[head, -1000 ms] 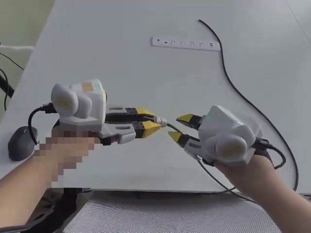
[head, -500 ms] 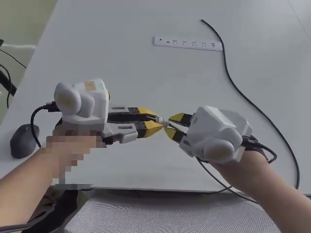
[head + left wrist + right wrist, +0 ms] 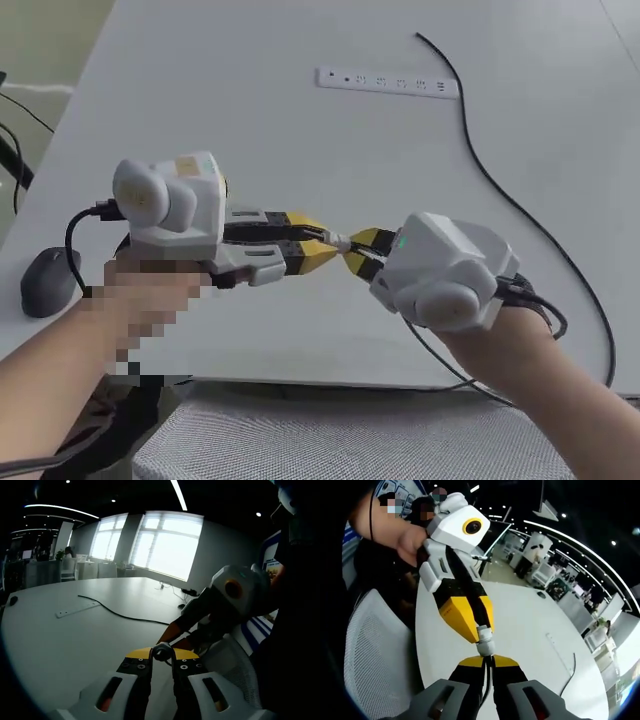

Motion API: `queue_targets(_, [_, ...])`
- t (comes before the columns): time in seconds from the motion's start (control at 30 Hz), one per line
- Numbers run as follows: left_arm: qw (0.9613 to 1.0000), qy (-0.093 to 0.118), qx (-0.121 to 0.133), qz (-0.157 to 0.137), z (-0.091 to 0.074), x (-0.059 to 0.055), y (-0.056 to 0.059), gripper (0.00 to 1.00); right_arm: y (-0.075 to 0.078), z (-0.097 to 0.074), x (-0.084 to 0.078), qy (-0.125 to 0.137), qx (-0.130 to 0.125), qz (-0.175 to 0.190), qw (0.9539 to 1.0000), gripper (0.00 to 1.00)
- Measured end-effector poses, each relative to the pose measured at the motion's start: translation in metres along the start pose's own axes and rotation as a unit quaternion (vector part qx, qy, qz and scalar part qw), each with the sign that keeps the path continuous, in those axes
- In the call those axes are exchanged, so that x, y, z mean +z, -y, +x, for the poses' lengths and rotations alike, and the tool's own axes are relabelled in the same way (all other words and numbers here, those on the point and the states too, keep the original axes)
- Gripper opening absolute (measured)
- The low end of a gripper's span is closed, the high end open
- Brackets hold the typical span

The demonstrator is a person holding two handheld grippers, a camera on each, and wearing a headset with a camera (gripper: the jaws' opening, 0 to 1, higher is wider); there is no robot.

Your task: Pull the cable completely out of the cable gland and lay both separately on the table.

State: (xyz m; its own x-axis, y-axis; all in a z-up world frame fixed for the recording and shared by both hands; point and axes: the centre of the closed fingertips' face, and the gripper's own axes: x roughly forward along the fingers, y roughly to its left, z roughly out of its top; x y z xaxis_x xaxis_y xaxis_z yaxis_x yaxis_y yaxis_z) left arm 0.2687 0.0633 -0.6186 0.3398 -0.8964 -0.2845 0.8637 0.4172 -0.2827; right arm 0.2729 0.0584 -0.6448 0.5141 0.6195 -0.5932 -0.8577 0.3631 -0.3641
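Above the table's near edge, my left gripper (image 3: 325, 246) is shut on the small white-grey cable gland (image 3: 340, 241). In the left gripper view, the gland (image 3: 162, 652) sits between the yellow tips of the left gripper (image 3: 161, 656). My right gripper (image 3: 358, 252) meets it tip to tip and is shut on the thin dark cable (image 3: 487, 680) just behind the gland (image 3: 485, 643). The cable runs down between the jaws of the right gripper (image 3: 487, 661). It trails below the right hand (image 3: 440, 362) toward the table edge.
A white power strip (image 3: 388, 82) lies at the far side of the white table (image 3: 200, 110), and its black cord (image 3: 510, 205) curves down the right. A dark mouse (image 3: 45, 282) rests at the left edge. A grey mesh chair (image 3: 300, 445) is below the near edge.
My right gripper, open and apart a second ago, has moved left up to the gland and shut on the cable. The left gripper has held the gland almost still.
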Motion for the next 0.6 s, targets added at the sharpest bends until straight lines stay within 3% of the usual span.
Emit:
queue_targets(0.27, [1.0, 0.001, 0.002, 0.003, 0.001, 0.001, 0.001, 0.15, 0.0, -0.001, -0.001, 0.005, 0.004, 0.022, 0.9997, 0.0])
queue_targets(0.6, [1.0, 0.007, 0.002, 0.005, -0.001, 0.007, 0.002, 0.15, 0.005, -0.004, -0.018, -0.012, 0.0, 0.041, 0.9991, 0.0])
